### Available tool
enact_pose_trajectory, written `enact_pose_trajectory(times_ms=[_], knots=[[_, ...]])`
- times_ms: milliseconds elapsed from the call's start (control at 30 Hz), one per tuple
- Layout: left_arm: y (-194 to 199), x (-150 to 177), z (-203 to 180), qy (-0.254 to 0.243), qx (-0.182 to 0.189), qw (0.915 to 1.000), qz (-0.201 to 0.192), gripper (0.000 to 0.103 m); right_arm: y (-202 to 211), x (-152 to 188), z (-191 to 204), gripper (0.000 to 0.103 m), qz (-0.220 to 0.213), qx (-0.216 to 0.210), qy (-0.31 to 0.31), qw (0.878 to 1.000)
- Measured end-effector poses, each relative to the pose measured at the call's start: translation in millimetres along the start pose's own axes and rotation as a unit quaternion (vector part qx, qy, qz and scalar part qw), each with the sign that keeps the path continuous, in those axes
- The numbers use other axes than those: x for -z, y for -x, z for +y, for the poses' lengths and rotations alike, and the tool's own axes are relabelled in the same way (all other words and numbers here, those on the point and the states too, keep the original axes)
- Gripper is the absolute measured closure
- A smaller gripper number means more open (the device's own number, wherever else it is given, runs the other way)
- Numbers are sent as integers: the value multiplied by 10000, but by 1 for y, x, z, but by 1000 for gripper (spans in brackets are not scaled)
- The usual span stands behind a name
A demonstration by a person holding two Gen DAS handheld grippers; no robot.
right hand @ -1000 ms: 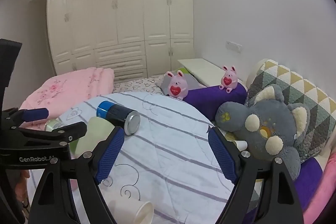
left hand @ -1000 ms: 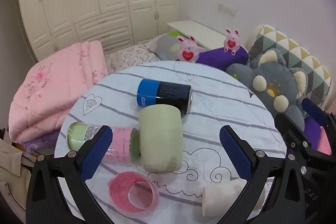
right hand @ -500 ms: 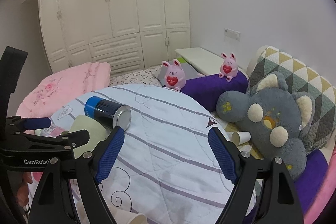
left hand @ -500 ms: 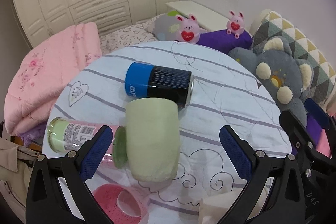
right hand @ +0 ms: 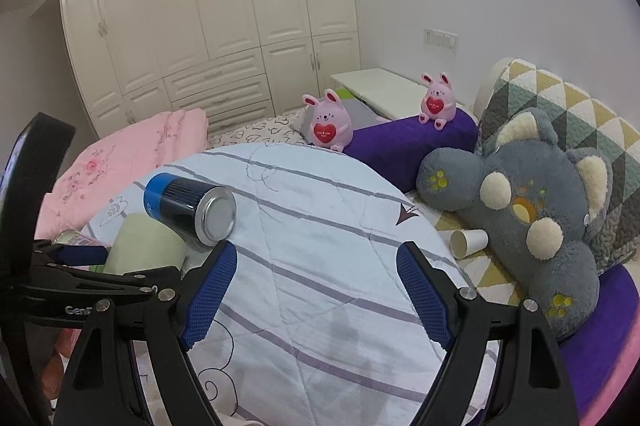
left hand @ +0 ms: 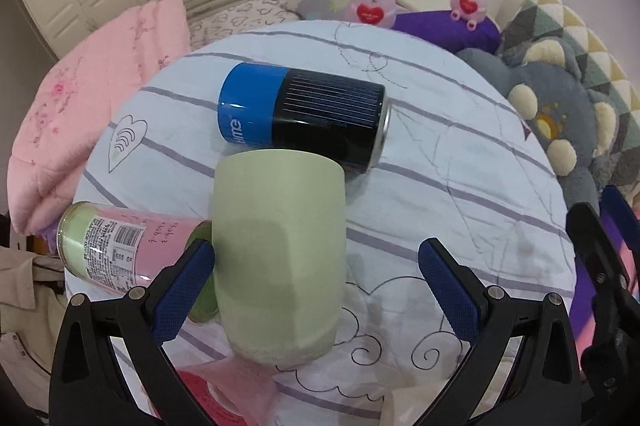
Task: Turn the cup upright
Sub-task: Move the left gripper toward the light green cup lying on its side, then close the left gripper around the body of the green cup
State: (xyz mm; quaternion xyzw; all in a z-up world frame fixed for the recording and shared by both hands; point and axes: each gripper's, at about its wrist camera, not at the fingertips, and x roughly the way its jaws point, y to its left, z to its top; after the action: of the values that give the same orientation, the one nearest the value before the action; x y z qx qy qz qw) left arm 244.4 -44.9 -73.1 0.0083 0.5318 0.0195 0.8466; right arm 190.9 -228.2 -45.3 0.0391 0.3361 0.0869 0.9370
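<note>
A pale green cup (left hand: pixel 278 250) stands upside down on the round table (left hand: pixel 460 186), its flat base up. In the right wrist view the cup (right hand: pixel 144 246) shows at the left, half hidden behind the left gripper's frame. My left gripper (left hand: pixel 320 286) is open, its jaws on either side of the cup's lower part; the left pad (left hand: pixel 184 292) is close to the cup wall, the right pad (left hand: pixel 448 292) stands well clear. My right gripper (right hand: pixel 316 296) is open and empty above the table's right half.
A blue and black can (left hand: pixel 304 116) lies on its side just behind the cup. A pink and green bottle (left hand: pixel 120 250) lies at the cup's left. A pink tape roll (left hand: pixel 224 390) and a paper cup (left hand: pixel 416 402) lie at the near edge. Plush toys (right hand: pixel 532 210) crowd the right side.
My left gripper has moved forward and down, so the green cup now sits between its jaws. My right gripper has risen and advanced a little over the table.
</note>
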Motion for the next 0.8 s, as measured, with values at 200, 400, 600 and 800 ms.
enact_pose_trajectory(times_ms=[200,400,600,800], knots=[[-10,-3,-3,-144,-352,9991,174,0,-5,2,-8,20,28,-58,-117,9999],[-19,-4,-7,-378,-651,9967,296,0,-6,4,-6,20,17,-155,-159,9998],[-11,-1,-5,-398,-543,9967,445,3,-5,4,-7,20,11,-211,-177,9996],[-16,-6,5,-304,-333,9970,635,4,-5,5,-8,20,-39,-307,-304,9991]])
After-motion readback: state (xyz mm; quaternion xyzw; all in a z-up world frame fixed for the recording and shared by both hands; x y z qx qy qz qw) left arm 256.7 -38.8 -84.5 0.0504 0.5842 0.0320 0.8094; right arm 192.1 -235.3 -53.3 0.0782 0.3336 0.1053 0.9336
